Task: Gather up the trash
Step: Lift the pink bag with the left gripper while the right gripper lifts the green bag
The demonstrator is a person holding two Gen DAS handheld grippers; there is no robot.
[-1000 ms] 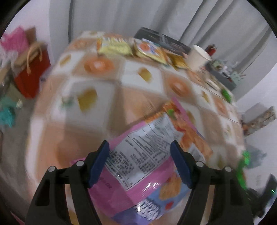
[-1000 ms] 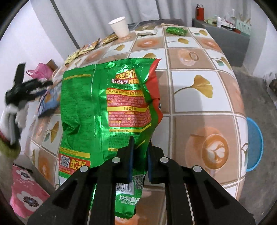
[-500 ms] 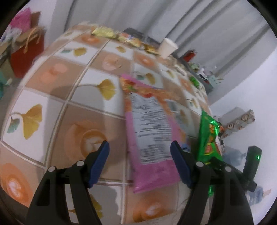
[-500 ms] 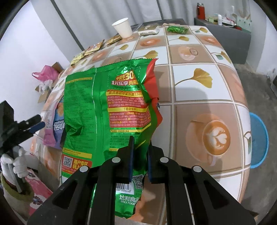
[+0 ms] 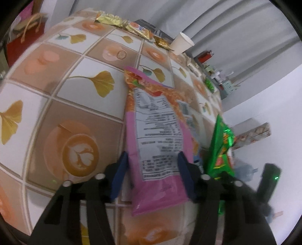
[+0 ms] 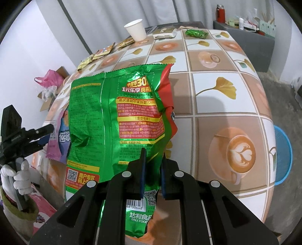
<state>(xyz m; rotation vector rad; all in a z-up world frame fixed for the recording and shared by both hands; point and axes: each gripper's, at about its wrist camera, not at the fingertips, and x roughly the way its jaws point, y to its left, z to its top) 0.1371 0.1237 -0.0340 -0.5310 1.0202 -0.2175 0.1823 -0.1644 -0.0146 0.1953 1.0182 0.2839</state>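
On the tiled table point(image 5: 79, 116) the left gripper point(image 5: 152, 169) has swung in and its jaws have just been closing around the pink bag point(image 5: 156, 143), not yet pinching, while the right gripper point(image 6: 152, 169) stays clamped on the green bag point(image 6: 117, 116).

My table point(image 6: 224, 98) wears a tiled cloth of ginkgo leaves and latte cups. A blue stool point(image 6: 283, 156) peeks out at the right edge of the right view. A pink plastic bag point(image 6: 49, 80) sits on a cardboard box at that view's left. A red flask point(image 6: 220, 12) stands on a dark cabinet point(image 6: 251, 41) at upper right, with grey curtains point(image 5: 213, 20) behind.
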